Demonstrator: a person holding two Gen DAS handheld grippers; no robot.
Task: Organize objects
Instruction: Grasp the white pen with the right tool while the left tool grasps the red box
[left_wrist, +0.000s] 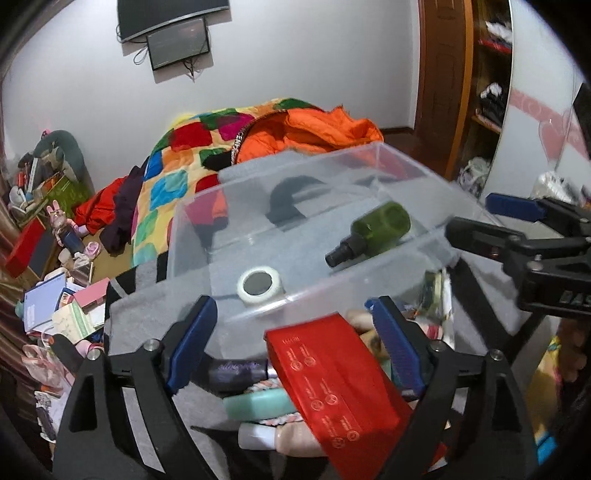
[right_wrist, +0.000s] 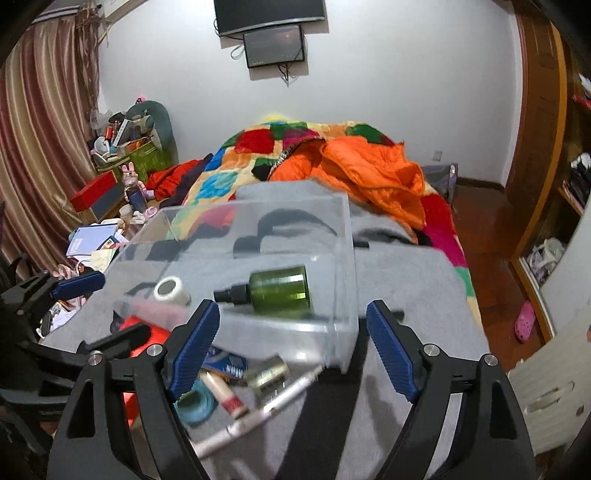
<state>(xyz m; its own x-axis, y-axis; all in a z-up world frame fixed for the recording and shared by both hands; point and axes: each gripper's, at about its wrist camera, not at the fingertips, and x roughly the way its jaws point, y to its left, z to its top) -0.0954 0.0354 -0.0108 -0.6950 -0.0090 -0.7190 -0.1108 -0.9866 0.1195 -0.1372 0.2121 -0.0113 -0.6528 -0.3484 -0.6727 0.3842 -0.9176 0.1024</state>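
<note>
A clear plastic box stands on a grey blanket on the bed. Inside it lie a green spray bottle and a white tape roll. My left gripper is open just short of the box's near wall, above a red packet and a heap of small toiletries. My right gripper is open at the box's near right corner, with nothing between its fingers. Under it lie a pen, a blue tape roll and a small tube.
A patchwork quilt and an orange jacket cover the bed's far half. Boxes, books and toys crowd the floor at the left. A wooden wardrobe and bare floor lie to the right.
</note>
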